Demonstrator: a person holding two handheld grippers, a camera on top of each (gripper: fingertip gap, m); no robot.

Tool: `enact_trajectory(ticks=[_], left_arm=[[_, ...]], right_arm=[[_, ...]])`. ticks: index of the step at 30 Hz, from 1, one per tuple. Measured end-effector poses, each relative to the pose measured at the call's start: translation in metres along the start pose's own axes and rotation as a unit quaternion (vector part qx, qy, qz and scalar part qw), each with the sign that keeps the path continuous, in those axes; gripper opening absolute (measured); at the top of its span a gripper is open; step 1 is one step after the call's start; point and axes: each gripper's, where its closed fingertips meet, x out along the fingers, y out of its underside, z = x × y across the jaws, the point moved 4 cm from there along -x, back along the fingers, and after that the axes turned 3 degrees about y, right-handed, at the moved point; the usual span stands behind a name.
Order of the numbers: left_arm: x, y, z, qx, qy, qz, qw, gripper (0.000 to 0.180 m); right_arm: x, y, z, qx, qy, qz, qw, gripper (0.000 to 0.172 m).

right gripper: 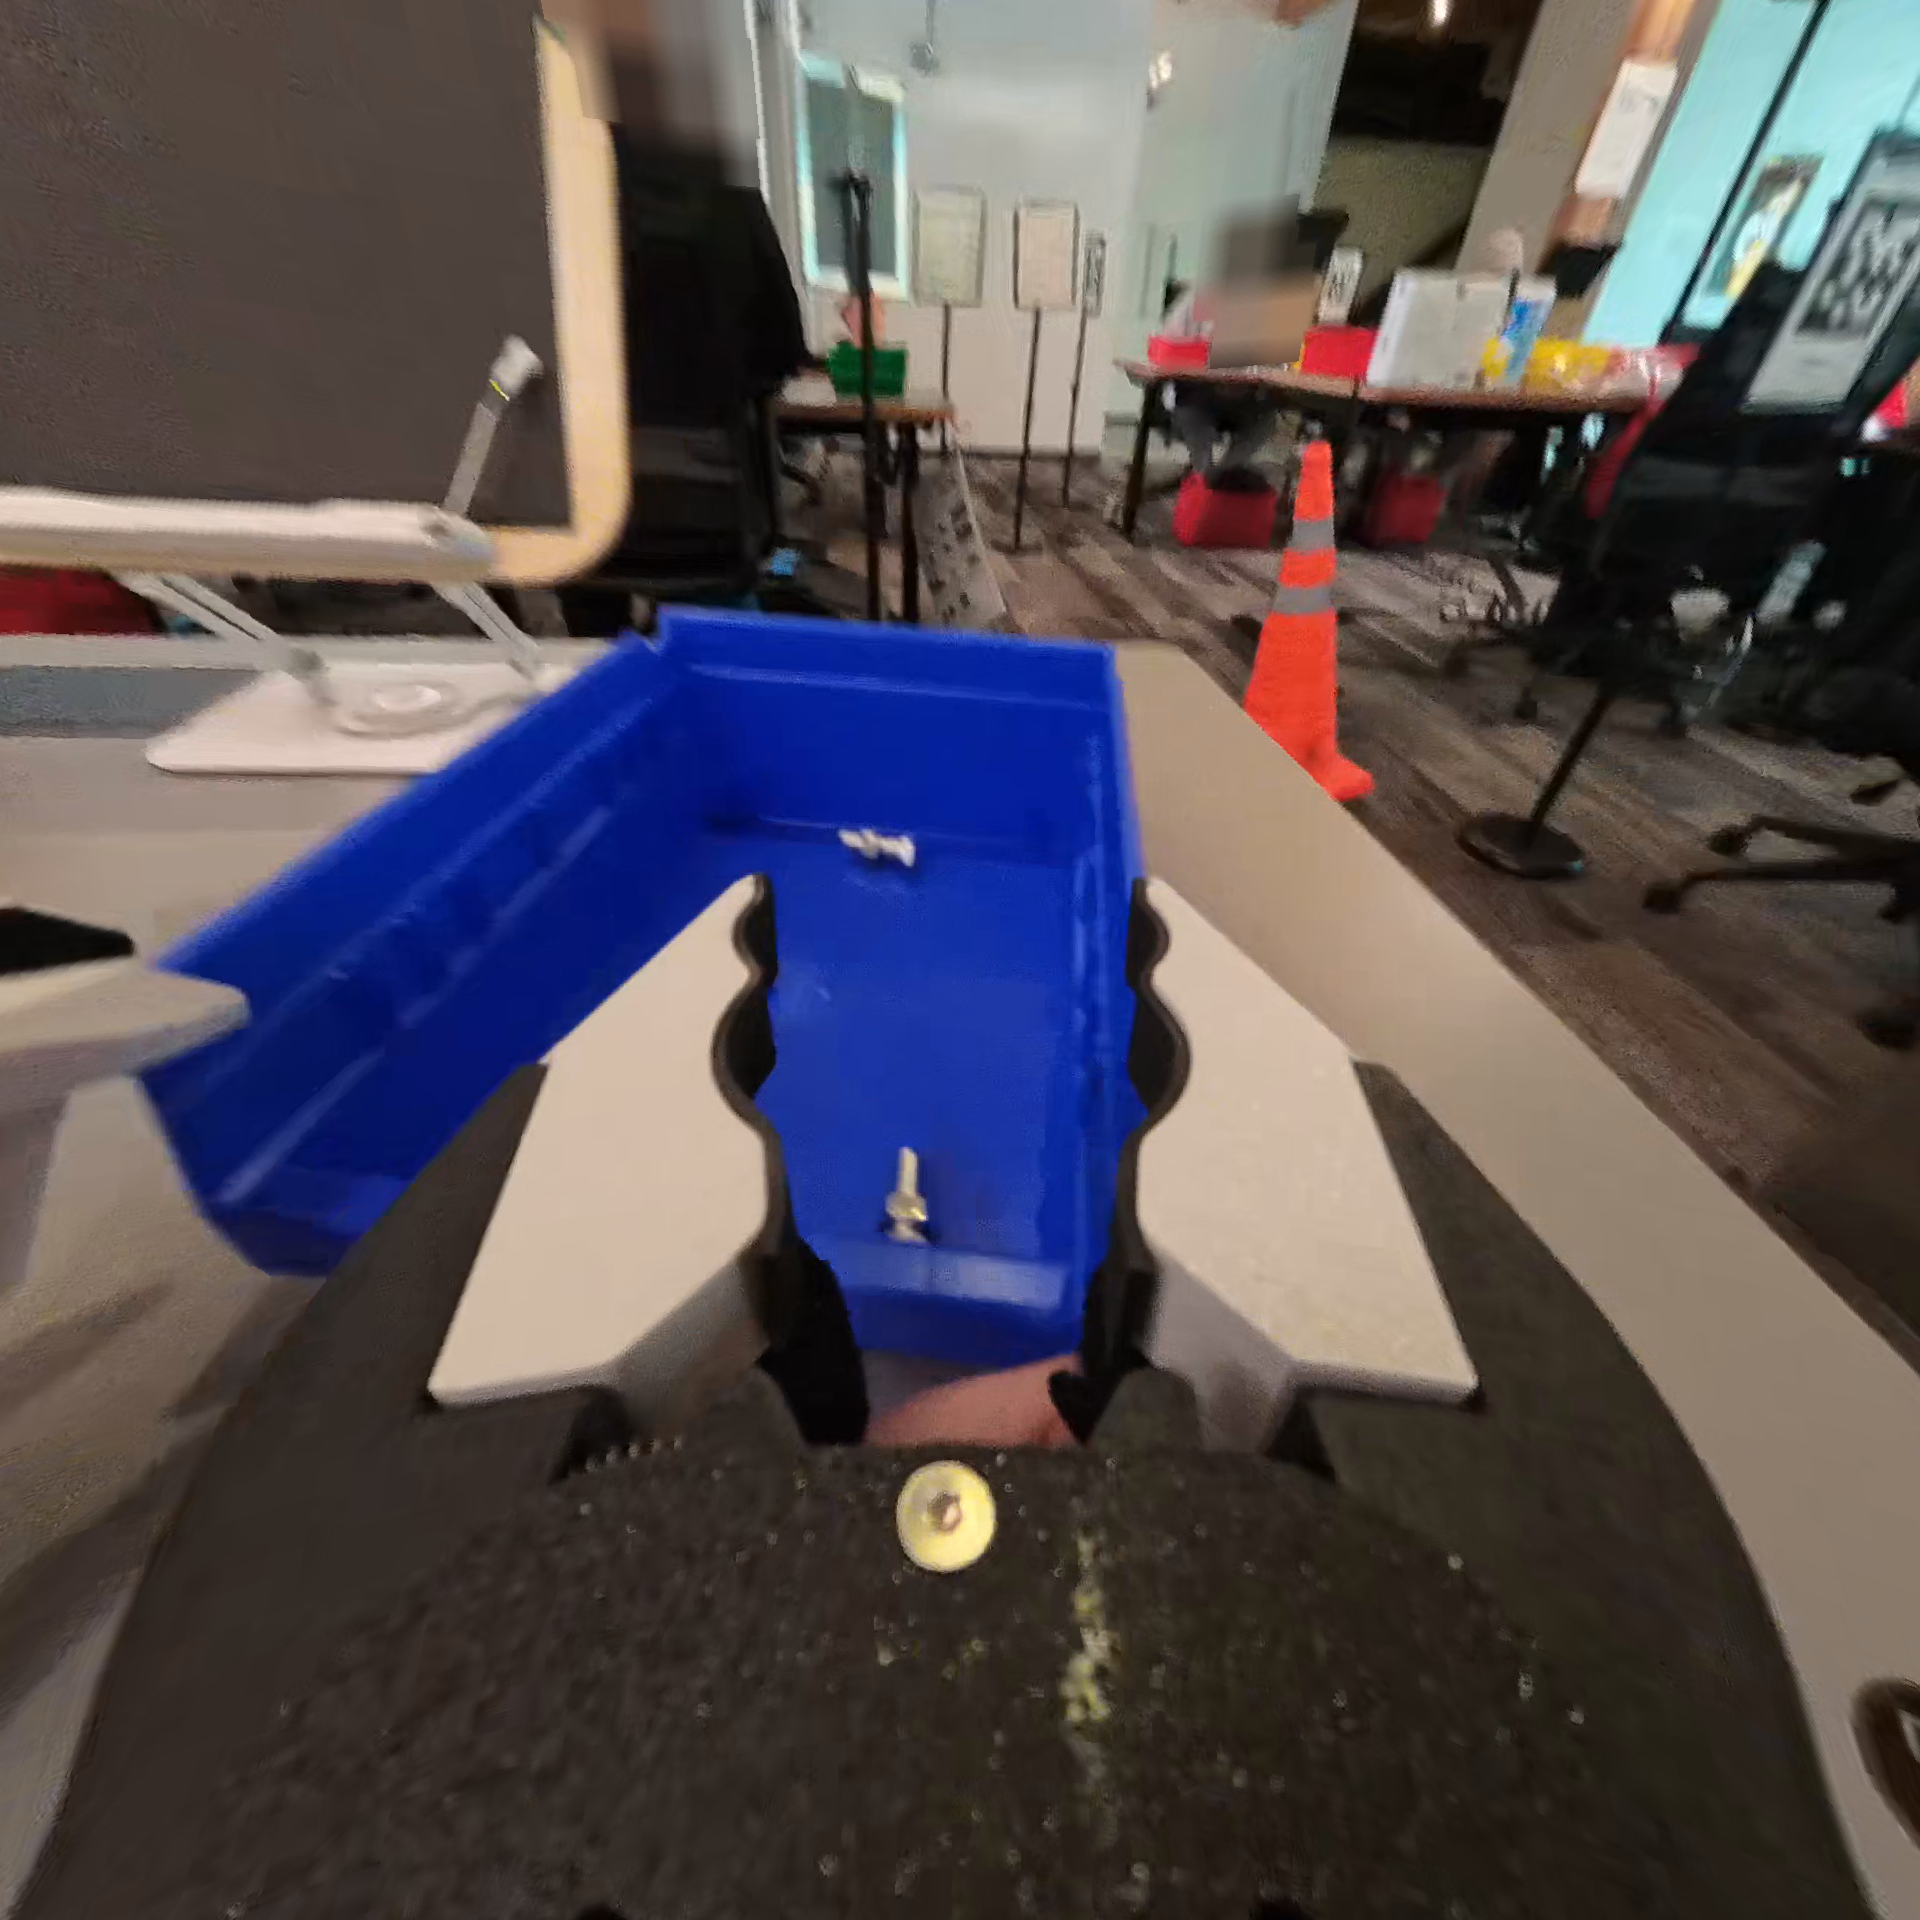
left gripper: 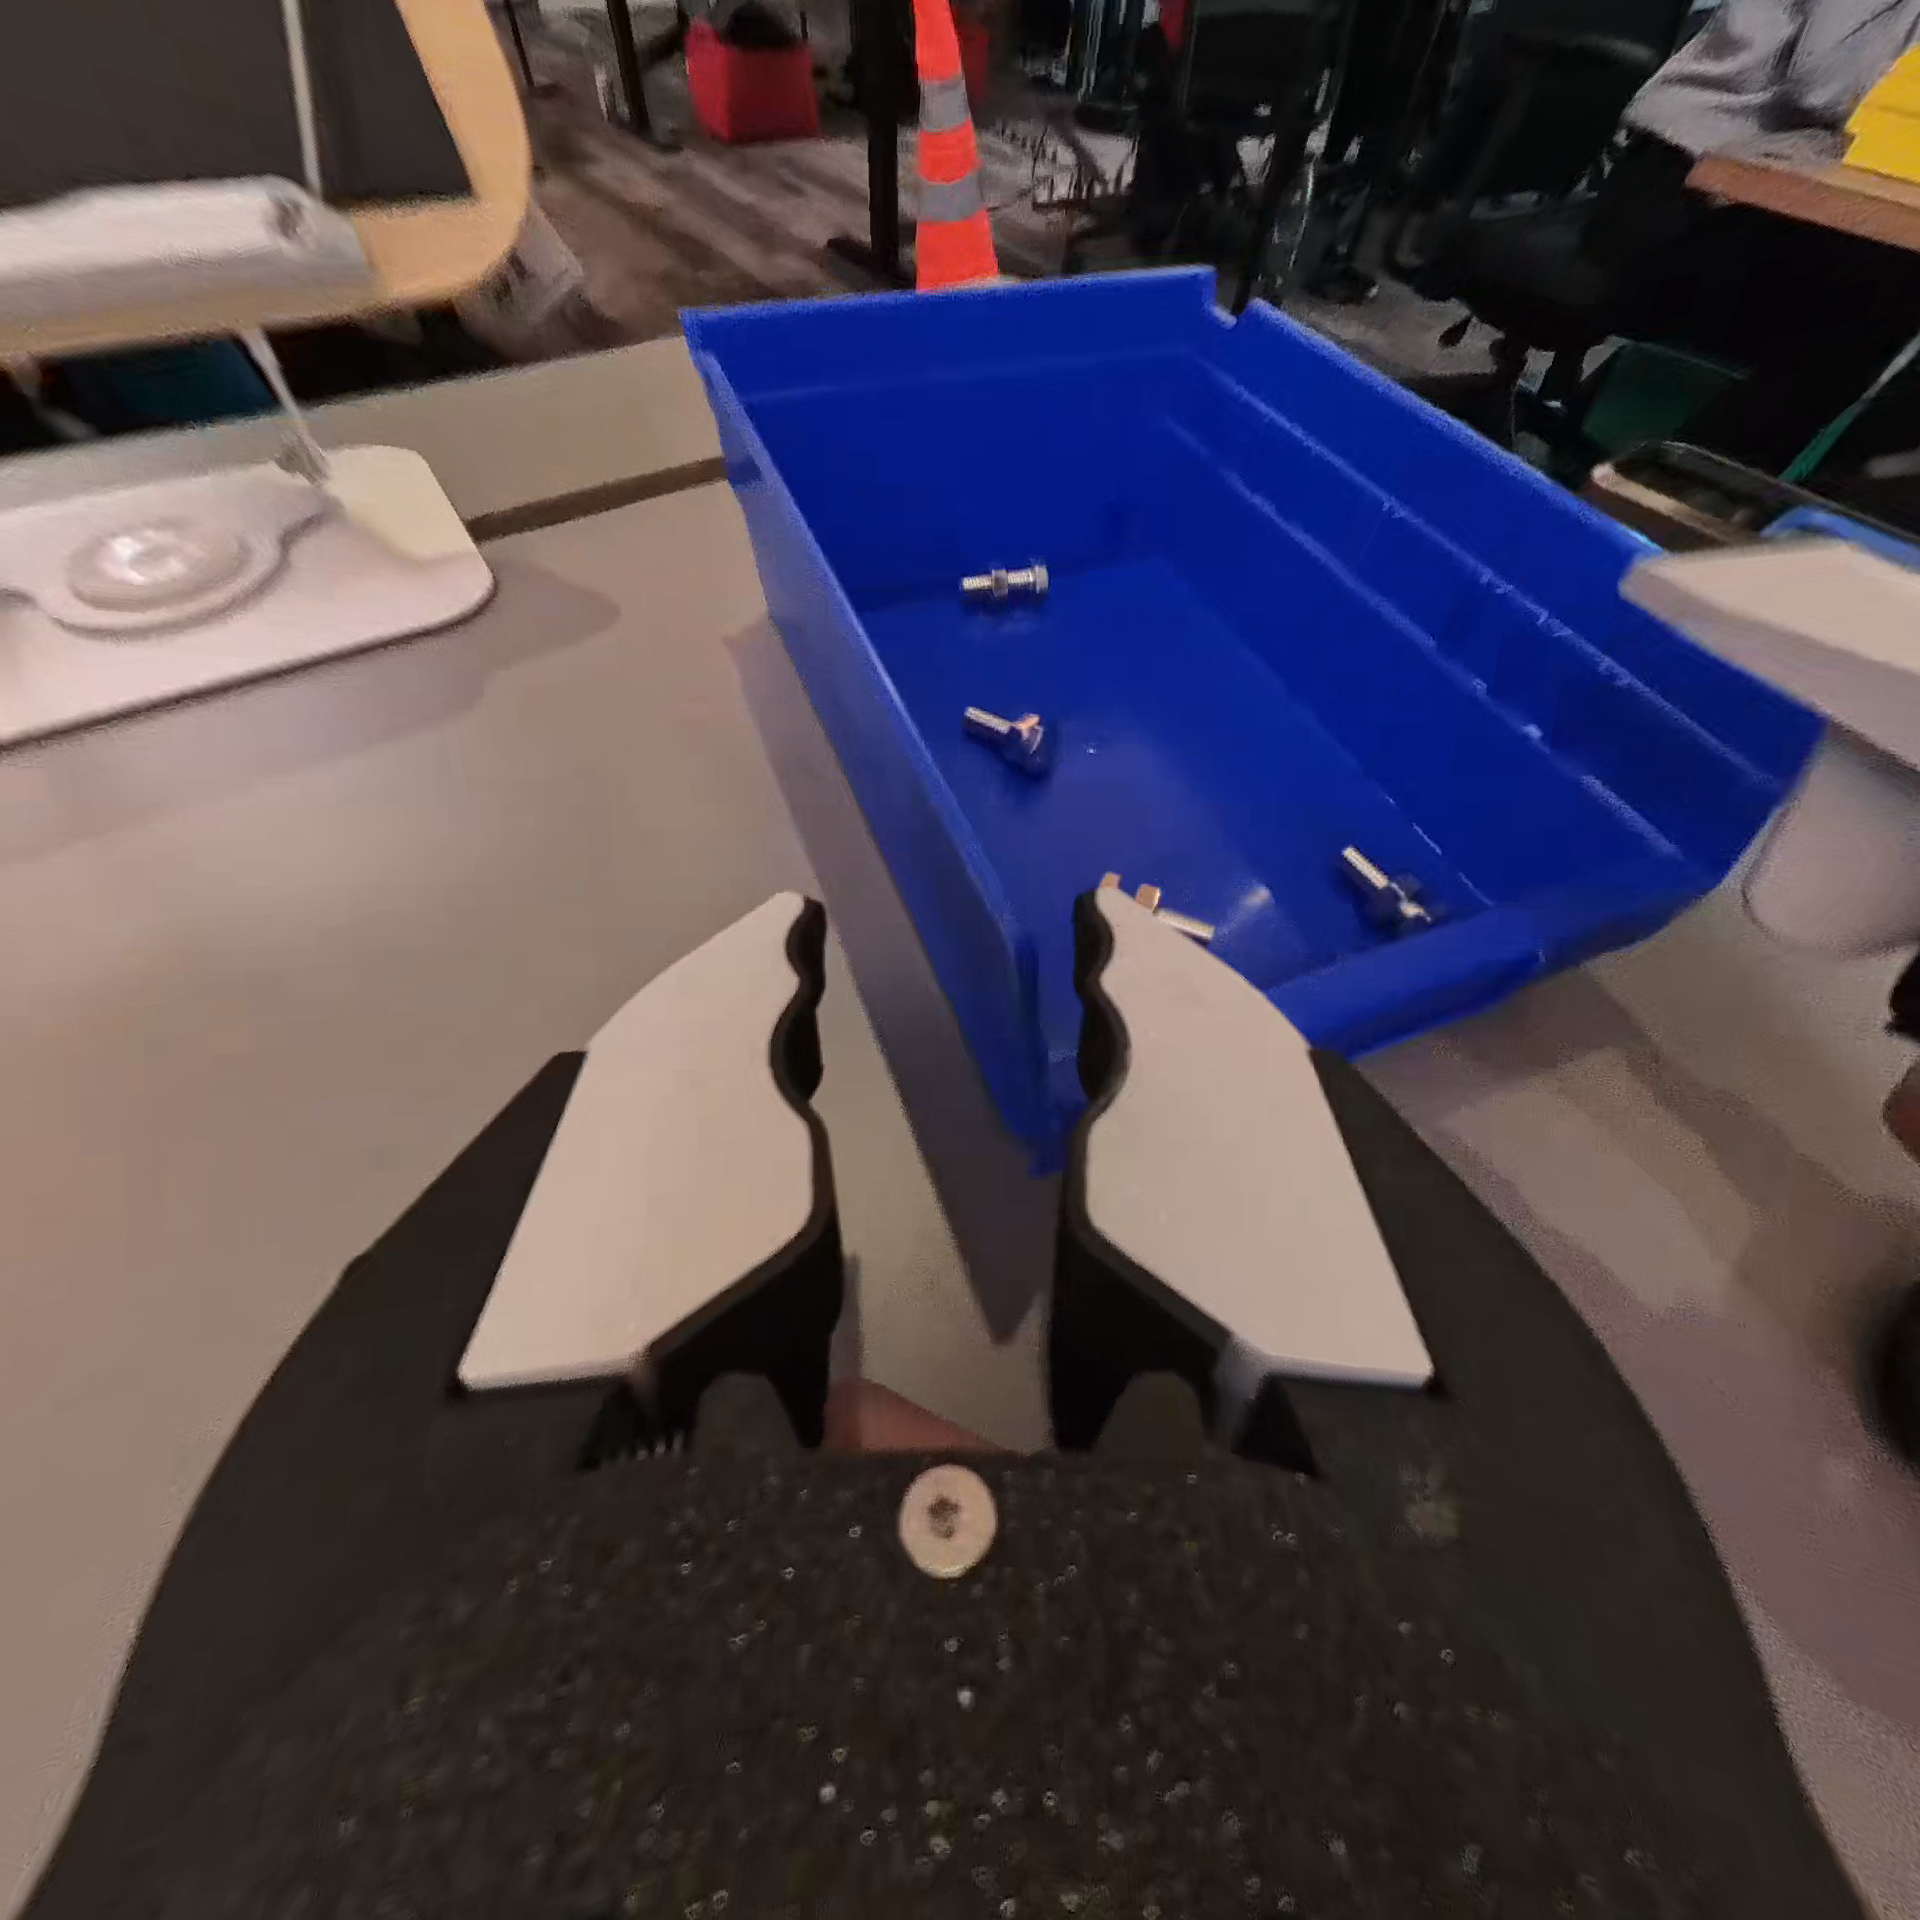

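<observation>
A blue plastic bin (left gripper: 1299, 582) stands on the grey table (left gripper: 364, 987) with several small silver bolts (left gripper: 1013, 732) loose on its floor. My left gripper (left gripper: 948, 914) is open at the bin's near left corner; the left wall runs between its fingers and neither pad presses on it. My right gripper (right gripper: 948, 896) is open over the bin (right gripper: 468, 914). Its left finger is above the bin's floor and its right finger (right gripper: 1226, 1091) is just outside the right wall. A bolt (right gripper: 904, 1200) lies on the floor between its fingers, untouched. Each gripper shows at the edge of the other's view.
A white stand with a round pad (left gripper: 208, 582) sits on the table left of the bin. The table's right edge (right gripper: 1455, 987) drops to the floor, where an orange cone (right gripper: 1304, 623) and office chairs stand. Other tables with boxes are far behind.
</observation>
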Motion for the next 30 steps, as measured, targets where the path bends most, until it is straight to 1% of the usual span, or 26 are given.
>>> enact_trajectory(ticks=[2,3,4,5,7,8,9,12,16,18,20,23,25,28,30], left_arm=[[0.02,0.007,-0.001,-0.019,0.006,0.045,0.999,0.045],[0.029,0.013,0.0,-0.022,0.005,0.069,0.997,0.039],[0.036,0.018,-0.001,-0.024,0.009,0.084,0.996,0.029],[0.041,0.021,-0.002,-0.03,0.017,0.089,0.995,0.019],[0.045,0.02,0.0,-0.044,0.002,0.083,0.996,0.015],[0.045,0.019,0.002,-0.044,-0.007,0.084,0.995,0.013],[0.045,0.019,0.004,-0.045,-0.015,0.082,0.995,0.011],[0.038,0.02,0.012,-0.057,-0.043,0.07,0.995,0.007],[0.01,0.024,0.034,-0.087,-0.07,0.048,0.993,0.003],[-0.012,0.03,0.053,-0.098,-0.086,0.041,0.991,0.003],[-0.04,0.032,0.075,-0.086,-0.113,0.026,0.99,0.003],[-0.085,0.035,0.112,-0.053,-0.171,0.012,0.984,0.003],[-0.111,0.041,0.135,-0.049,-0.204,0.015,0.978,0.004],[-0.135,0.057,0.162,-0.07,-0.232,0.024,0.97,0.003],[-0.141,0.067,0.175,-0.083,-0.24,0.035,0.967,0.003]], right_arm=[[0.007,0.024,-0.013,-0.002,0.016,0.057,0.998,0.063],[0.009,0.033,-0.015,0.007,0.013,0.078,0.997,0.061],[0.012,0.039,-0.016,0.023,0.015,0.096,0.995,0.055],[0.014,0.044,-0.018,0.039,0.022,0.114,0.993,0.04],[0.016,0.046,-0.022,0.037,0.047,0.121,0.991,0.023],[0.017,0.046,-0.025,0.027,0.063,0.121,0.99,0.009],[0.017,0.046,-0.025,0.02,0.065,0.118,0.991,0.004],[0.017,0.045,-0.015,0.03,0.052,0.114,0.992,0.003],[0.007,0.027,0.021,0.008,0.04,0.069,0.997,0.003],[0.001,0.016,0.05,0.007,0.017,0.049,0.999,0.003],[-0.002,0.012,0.082,0.001,-0.008,0.043,0.999,0.003],[-0.001,0.019,0.135,-0.015,-0.063,0.059,0.996,0.003],[0.002,0.024,0.169,-0.011,-0.093,0.077,0.993,0.004],[0.006,0.028,0.209,-0.023,-0.121,0.083,0.989,0.004],[0.008,0.035,0.224,-0.024,-0.132,0.098,0.986,0.004]])
